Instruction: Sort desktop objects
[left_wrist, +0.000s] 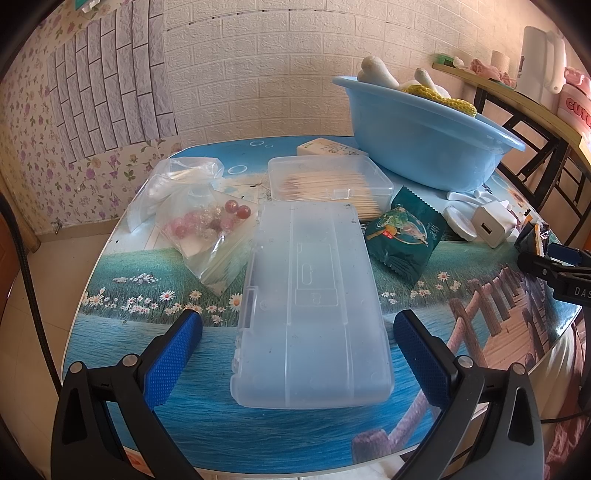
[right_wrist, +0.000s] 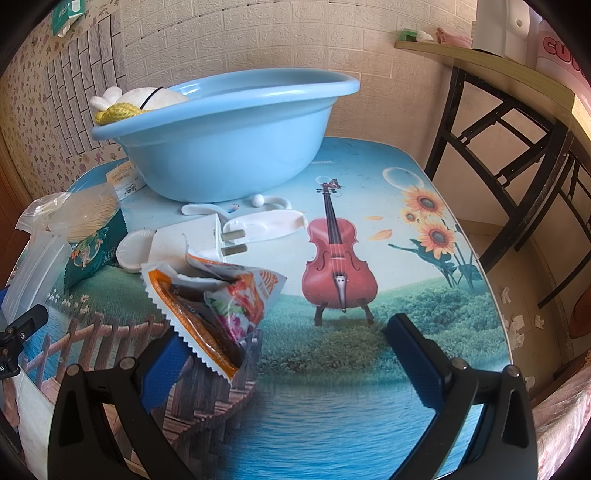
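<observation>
Left gripper (left_wrist: 297, 338): jaws wide open, one blue pad on each side of the near end of the frosted plastic case (left_wrist: 308, 306), not touching it as far as I can tell. Aimed low, toward 12 o'clock.
Right gripper (right_wrist: 284, 345): also spread wide, holding nothing. The orange snack packet (right_wrist: 218, 306) lies against its left finger at about 10 o'clock, looks like it's just resting there, not pinched.
Frosted case: closed, flat on the printed table (left_wrist: 229, 417), dead centre in the left view.
Mid table: bag of beads (left_wrist: 207, 229) at 11 o'clock of the case, green snack pouch (left_wrist: 404, 236) at 1 o'clock, white USB charger (left_wrist: 493, 223) farther right.
Farther back: clear box of toothpicks (left_wrist: 328, 179) just behind the case, then the blue basin (left_wrist: 424, 147) at 1 o'clock with some white and yellow stuff in it.
Progress: honestly looks barely started. Nearly everything's loose on the table, only the basin has anything in it.
Left to do: pretty much all the small stuff.
</observation>
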